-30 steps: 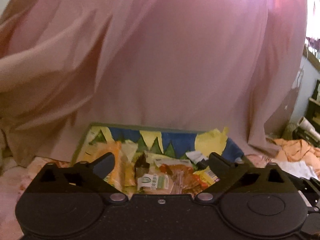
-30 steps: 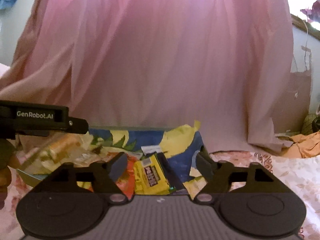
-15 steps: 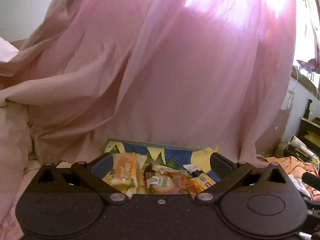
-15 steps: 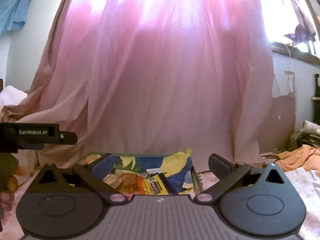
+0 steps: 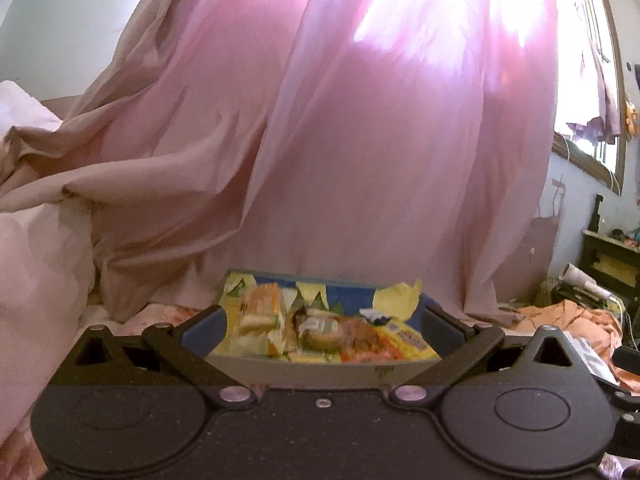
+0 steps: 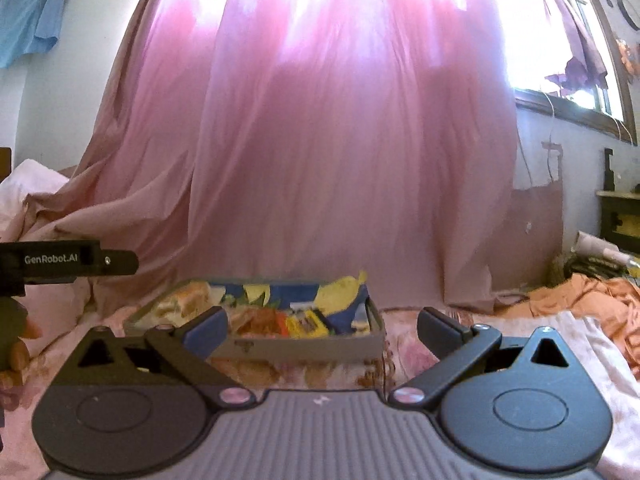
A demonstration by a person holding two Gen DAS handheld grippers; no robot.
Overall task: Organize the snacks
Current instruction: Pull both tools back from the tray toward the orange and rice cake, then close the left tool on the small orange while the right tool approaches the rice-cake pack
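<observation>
With both the left claw (image 5: 323,322) and the right claw (image 6: 322,322) released and empty just short of the box (image 6: 304,346) of snacks (image 6: 280,322) on the bed (image 6: 500,344), a clumsy reach could tip the box.

sheer cloth curtain (image 6: 320,160), glossy snack wrappers (image 6: 280,322)
</observation>
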